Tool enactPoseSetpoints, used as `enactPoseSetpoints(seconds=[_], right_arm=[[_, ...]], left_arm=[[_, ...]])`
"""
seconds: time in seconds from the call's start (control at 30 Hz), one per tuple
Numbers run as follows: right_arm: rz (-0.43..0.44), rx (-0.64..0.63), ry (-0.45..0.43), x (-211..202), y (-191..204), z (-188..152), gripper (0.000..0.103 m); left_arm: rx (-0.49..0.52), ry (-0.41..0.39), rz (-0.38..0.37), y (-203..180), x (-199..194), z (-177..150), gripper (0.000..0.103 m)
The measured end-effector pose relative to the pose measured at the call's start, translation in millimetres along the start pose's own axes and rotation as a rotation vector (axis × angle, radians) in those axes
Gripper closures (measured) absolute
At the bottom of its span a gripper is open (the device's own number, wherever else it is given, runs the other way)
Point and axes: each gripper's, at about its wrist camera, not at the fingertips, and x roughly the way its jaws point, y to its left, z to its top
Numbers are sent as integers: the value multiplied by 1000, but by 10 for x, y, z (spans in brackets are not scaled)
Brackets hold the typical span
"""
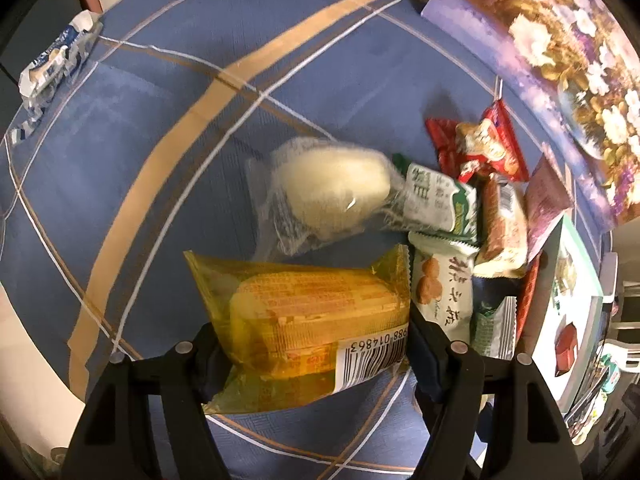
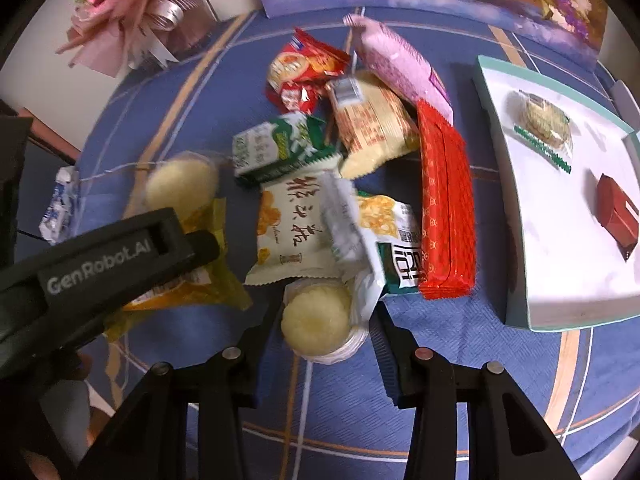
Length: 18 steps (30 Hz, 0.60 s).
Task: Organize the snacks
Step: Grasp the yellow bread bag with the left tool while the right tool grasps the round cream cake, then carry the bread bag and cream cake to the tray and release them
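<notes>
On the far left of the blue checked surface [image 1: 132, 128] lies a blue and white wrapper [image 1: 52, 68], alone and well apart from the snack pile.

The left gripper [image 1: 316, 356] holds a yellow see-through cake pack [image 1: 304, 316] between its black fingers [image 1: 208, 364]. They press on both sides of the pack, which is lifted a bit off the surface. Just past the yellow pack, a round pale bun in a clear bag [image 1: 328, 196] lies left of the pile.

In the right wrist view the snack pile sits in the middle of the surface. It has a green and white packet [image 2: 276, 148], a white pack with black writing [image 2: 292, 232], a red cracker bag [image 2: 304, 68], a pale yellow pack [image 2: 368, 128], a pink bag [image 2: 396, 64] and a long red wafer pack [image 2: 444, 208].

At the near edge of the pile, the right gripper [image 2: 320, 332] has its fingers [image 2: 256, 344] closed on a round yellow pastry in a clear cup [image 2: 316, 316].

Right of the pile is a white tray with a teal rim [image 2: 516, 184]. A round cookie in a clear wrapper [image 2: 540, 120] and a small red box [image 2: 616, 212] lie in it, apart from each other.
</notes>
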Motion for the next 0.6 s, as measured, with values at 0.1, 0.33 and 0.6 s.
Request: enactPoseSetpoints(seconds=[0.1, 0.33, 0.6], right_arm=[[27, 1, -26, -121, 3, 0, 57], [86, -13, -101, -456, 14, -20, 57], [114, 0, -130, -566, -49, -23, 57]], left_arm=[[-5, -21, -9, 34, -106, -5, 28], [-34, -72, -23, 133, -322, -16, 28], [-47, -108, -27, 296, -516, -111, 28]])
